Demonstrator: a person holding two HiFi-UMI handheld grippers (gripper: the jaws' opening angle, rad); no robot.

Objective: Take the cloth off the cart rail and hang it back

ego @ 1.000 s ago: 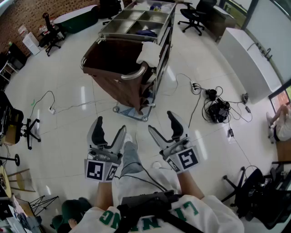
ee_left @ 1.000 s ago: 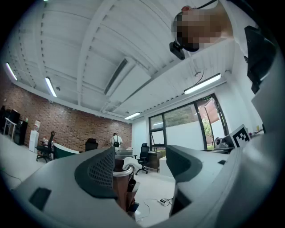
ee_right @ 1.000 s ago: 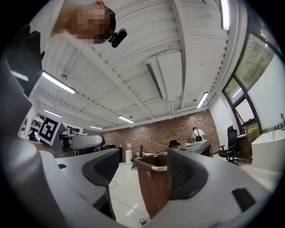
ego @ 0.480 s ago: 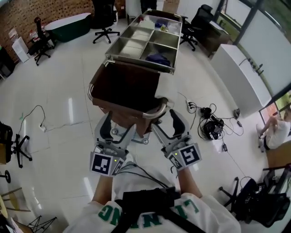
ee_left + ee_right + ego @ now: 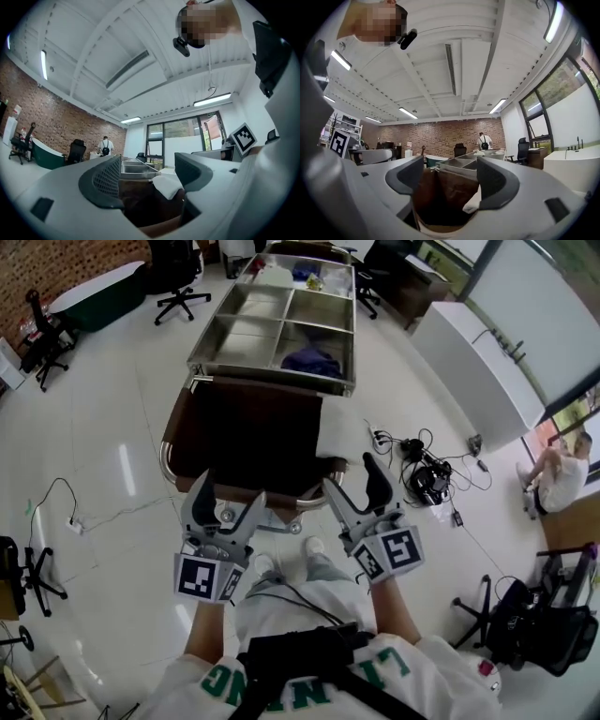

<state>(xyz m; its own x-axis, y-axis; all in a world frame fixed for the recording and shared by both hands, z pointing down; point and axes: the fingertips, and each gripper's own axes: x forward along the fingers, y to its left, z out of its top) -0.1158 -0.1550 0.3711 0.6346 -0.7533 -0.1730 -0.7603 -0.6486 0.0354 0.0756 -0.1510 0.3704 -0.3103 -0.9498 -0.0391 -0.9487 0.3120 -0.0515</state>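
A white cloth (image 5: 339,439) hangs over the right end of the cart's curved rail (image 5: 281,495), beside the brown bag (image 5: 248,432). My left gripper (image 5: 228,495) is open and empty, just short of the rail. To its right my right gripper (image 5: 354,479) has its jaws opening with nothing between them, and its tips are close below the cloth. The left gripper view shows the cloth (image 5: 166,183) ahead between the open jaws and apart from them. In the right gripper view the cloth (image 5: 474,202) lies low by the right jaw.
Behind the bag the cart carries metal tray compartments (image 5: 234,334), one holding a blue cloth (image 5: 311,362). Cables and a power strip (image 5: 427,474) lie on the floor to the right. Office chairs (image 5: 173,273), a white cabinet (image 5: 487,343) and a seated person (image 5: 553,484) ring the area.
The cart has come much closer over the last second. Both grippers have moved from open floor up to the rail's near side, still empty.
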